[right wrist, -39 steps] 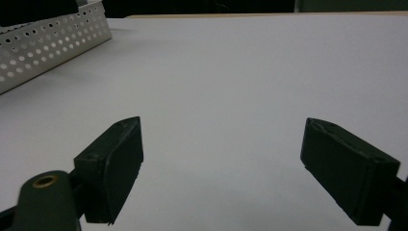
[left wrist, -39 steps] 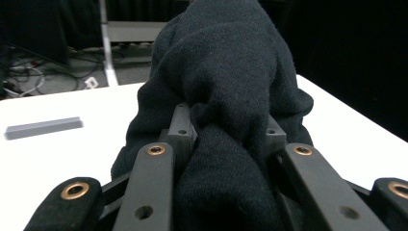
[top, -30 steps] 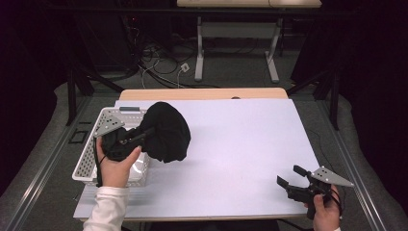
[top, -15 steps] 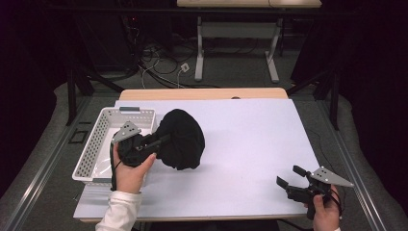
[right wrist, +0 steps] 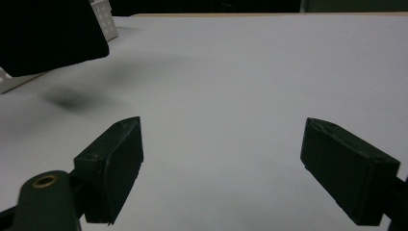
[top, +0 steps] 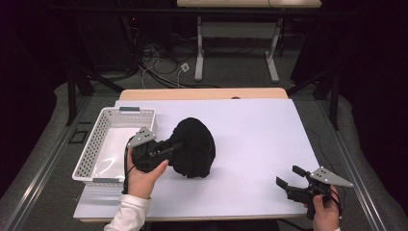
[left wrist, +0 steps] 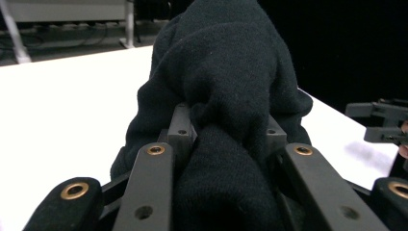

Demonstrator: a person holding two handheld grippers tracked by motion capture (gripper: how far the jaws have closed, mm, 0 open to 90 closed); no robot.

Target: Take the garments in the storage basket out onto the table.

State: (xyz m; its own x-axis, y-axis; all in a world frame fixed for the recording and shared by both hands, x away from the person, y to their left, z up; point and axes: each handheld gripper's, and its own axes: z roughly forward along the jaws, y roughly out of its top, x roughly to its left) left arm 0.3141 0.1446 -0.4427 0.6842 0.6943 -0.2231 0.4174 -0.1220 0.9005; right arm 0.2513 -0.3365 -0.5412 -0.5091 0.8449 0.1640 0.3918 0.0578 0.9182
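A bunched black cloth (top: 195, 147) hangs over the white table, just right of the basket, held up by my left gripper (top: 175, 147). In the left gripper view the jaws are shut on a fold of the black cloth (left wrist: 226, 96), which bulges up between them. My right gripper (top: 287, 177) rests low near the table's front right corner, open, with nothing between its fingers (right wrist: 118, 163). In the right gripper view the cloth (right wrist: 48, 33) shows as a dark shape at the upper left, with its shadow on the table under it.
A white perforated basket (top: 91, 154) stands at the table's left side, with bare floor inside. The white table top (top: 260, 130) stretches between the two grippers. Beyond the far edge are cables and table legs on the floor.
My left gripper has carried the black cloth rightward, from over the basket to over the table beside it. The right gripper has stayed put, open.
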